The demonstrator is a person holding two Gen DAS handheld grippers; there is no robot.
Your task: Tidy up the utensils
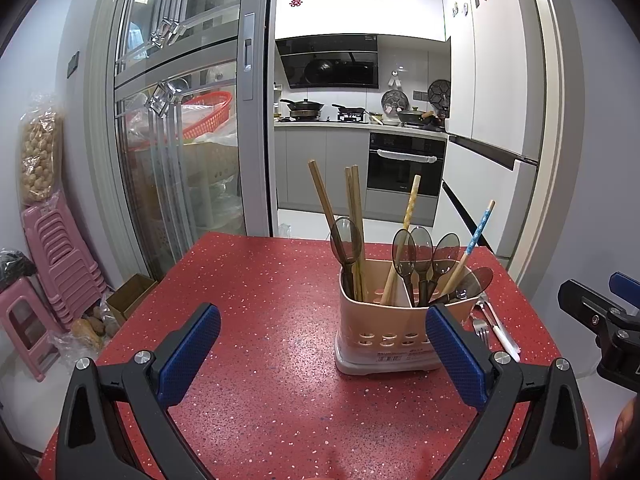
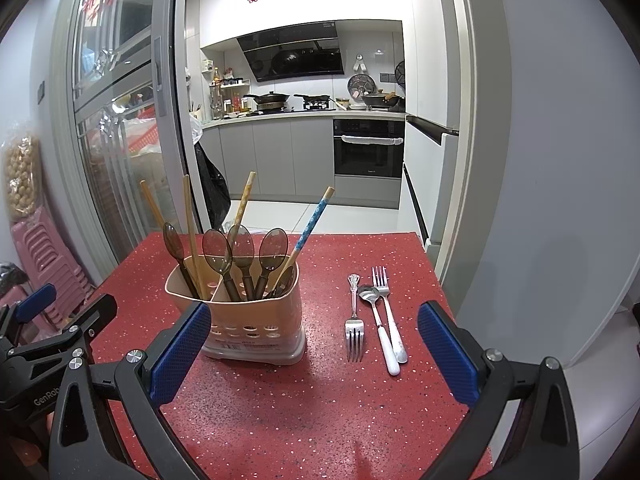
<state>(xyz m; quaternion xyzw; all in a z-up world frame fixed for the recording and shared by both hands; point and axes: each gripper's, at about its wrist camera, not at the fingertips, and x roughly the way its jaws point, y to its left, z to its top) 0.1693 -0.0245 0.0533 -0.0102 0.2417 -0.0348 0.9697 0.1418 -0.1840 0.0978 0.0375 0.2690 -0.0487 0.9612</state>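
Note:
A beige utensil holder (image 1: 384,336) (image 2: 256,332) stands on the red speckled table (image 1: 256,304) (image 2: 320,408); it holds several chopsticks (image 1: 354,216) (image 2: 312,224) and several smoky plastic spoons (image 1: 420,248) (image 2: 240,248). To its right, flat on the table, lie a silver fork (image 2: 354,320), a white-handled spoon (image 2: 378,324) and a second fork (image 2: 388,312). My left gripper (image 1: 322,356) is open and empty, just in front of the holder. Also open and empty, my right gripper (image 2: 314,356) hovers in front of the loose cutlery.
A glass sliding door (image 1: 180,120) is at the left, with stacked pink stools (image 1: 60,248) by the wall. A kitchen with stove and oven (image 2: 368,148) lies beyond the table's far edge. A white wall (image 2: 560,160) is to the right.

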